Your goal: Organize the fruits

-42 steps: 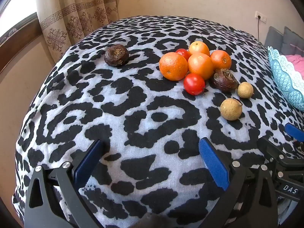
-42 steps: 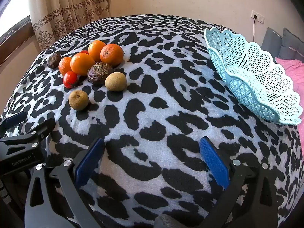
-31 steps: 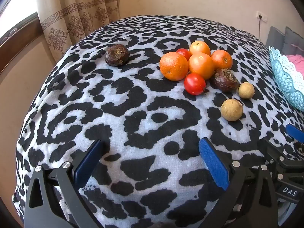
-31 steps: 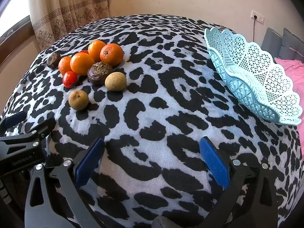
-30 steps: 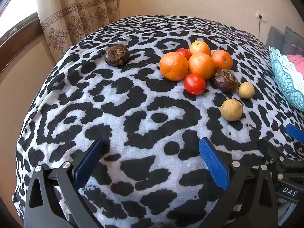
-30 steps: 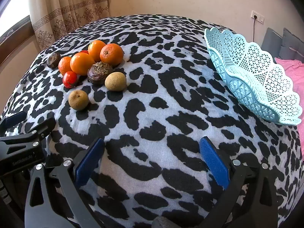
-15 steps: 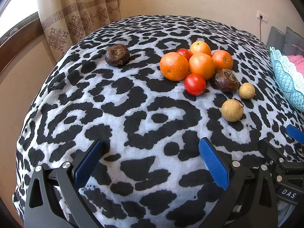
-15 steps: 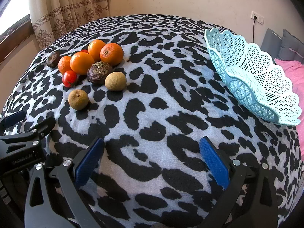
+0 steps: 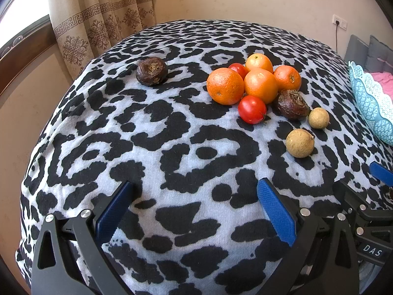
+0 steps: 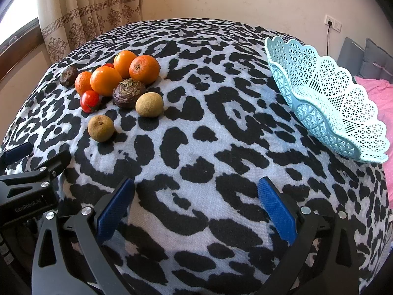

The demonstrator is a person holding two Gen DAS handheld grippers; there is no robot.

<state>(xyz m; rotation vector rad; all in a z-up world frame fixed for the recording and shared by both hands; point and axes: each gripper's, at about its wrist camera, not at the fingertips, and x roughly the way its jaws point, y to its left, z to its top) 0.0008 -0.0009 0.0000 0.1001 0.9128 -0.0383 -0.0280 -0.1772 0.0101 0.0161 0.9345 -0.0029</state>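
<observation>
Fruit lies in a cluster on the leopard-print cloth: several oranges (image 9: 225, 86) (image 10: 144, 69), a red tomato (image 9: 252, 109) (image 10: 90, 101), a dark wrinkled fruit (image 9: 291, 104) (image 10: 129, 93) and two tan round fruits (image 9: 300, 143) (image 10: 101, 128). Another dark fruit (image 9: 152, 71) (image 10: 68, 76) sits apart to the left. A light blue lattice basket (image 10: 326, 98) (image 9: 369, 100) stands at the right, with nothing in it. My left gripper (image 9: 194, 204) is open near the front edge. My right gripper (image 10: 195, 201) is open too, well short of the fruit.
The cloth-covered table (image 10: 221, 127) drops off at the front and left. A patterned curtain (image 9: 98, 17) and window frame are at the back left. A wall socket (image 10: 332, 25), grey cushions (image 10: 375, 59) and pink fabric (image 10: 378, 91) lie behind the basket.
Both views have shifted only slightly; the fruit and the basket have not moved, and both grippers stay open.
</observation>
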